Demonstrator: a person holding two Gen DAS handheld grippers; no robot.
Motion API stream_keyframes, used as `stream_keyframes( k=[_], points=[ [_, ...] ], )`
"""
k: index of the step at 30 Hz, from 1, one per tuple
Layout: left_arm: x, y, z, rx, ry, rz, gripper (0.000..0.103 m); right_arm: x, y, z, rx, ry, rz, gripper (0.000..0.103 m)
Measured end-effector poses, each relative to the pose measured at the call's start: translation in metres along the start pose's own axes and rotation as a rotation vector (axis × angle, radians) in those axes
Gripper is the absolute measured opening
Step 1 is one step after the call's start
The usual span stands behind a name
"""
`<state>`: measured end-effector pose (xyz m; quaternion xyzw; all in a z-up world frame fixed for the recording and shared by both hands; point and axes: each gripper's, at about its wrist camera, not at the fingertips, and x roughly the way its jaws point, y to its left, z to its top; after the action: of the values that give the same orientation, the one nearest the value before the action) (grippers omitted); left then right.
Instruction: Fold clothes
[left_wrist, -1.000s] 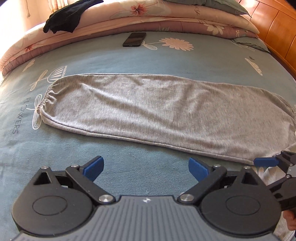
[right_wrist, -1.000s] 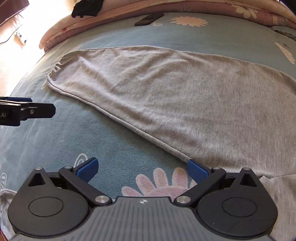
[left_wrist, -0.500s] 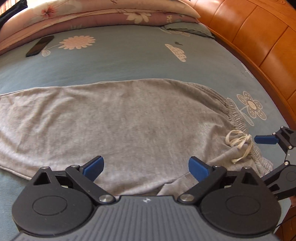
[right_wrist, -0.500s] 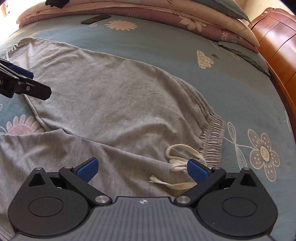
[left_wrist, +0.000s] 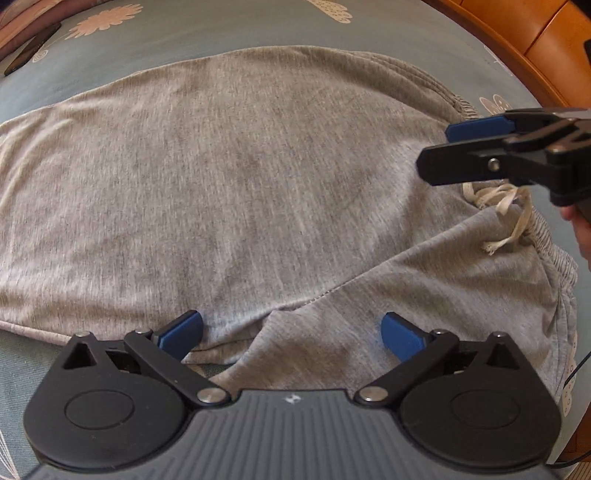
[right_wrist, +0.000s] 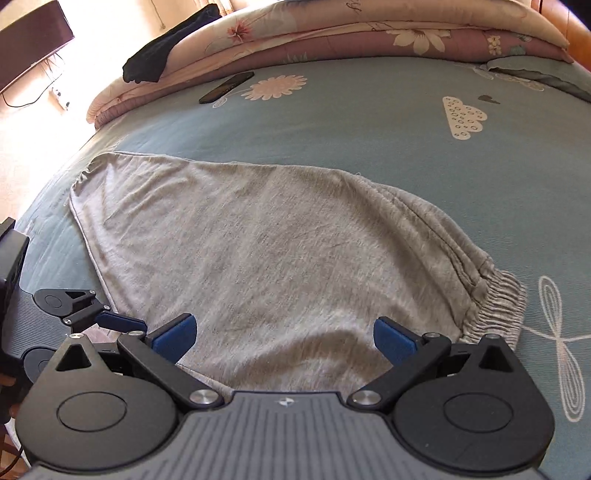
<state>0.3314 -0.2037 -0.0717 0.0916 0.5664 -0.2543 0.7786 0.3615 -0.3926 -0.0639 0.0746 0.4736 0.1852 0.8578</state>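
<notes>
Both grippers hover low over the gray knit pants (left_wrist: 240, 177) spread on the blue bedsheet (right_wrist: 369, 122): left gripper (left_wrist: 291, 332) and right gripper (right_wrist: 282, 334) spread wide, empty, near the ribbed waistband (right_wrist: 495, 306).

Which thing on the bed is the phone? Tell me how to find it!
Start at the big blue-green bedsheet with flowers printed on it, and look past the grey trousers toward the folded pink quilts at the far side. Just before the quilts, beside a pale printed daisy, lies the phone. It is the only flat, dark, shiny slab; the other dark thing there is floppy cloth on the quilts.
</notes>
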Motion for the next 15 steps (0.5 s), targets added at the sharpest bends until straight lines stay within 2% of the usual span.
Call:
stream_keyframes(
  k=[3, 6, 9, 11, 15],
  points=[
    [-0.001, -0.002, -0.003, 0.028, 0.001, 0.004, 0.102, 0.026, -0.005, -0.004, -0.013, 0.04, -0.025, 0.103],
    [-0.003, -0.001, -0.007, 0.035, -0.008, -0.008, 0.102, 0.03, -0.002, -0.014, -0.064, 0.008, -0.051, 0.103],
    [-0.005, 0.006, -0.008, -0.008, -0.024, -0.039, 0.102, 0.032, 0.005, -0.018, -0.119, 0.02, -0.089, 0.103],
    [-0.007, 0.013, -0.008, -0.033, -0.03, -0.066, 0.102, 0.033, 0.004, -0.014, -0.097, 0.04, -0.101, 0.103],
    [-0.008, 0.018, -0.005, 0.003, -0.021, -0.104, 0.102, 0.03, -0.006, -0.004, -0.034, 0.062, -0.117, 0.103]
  ],
)
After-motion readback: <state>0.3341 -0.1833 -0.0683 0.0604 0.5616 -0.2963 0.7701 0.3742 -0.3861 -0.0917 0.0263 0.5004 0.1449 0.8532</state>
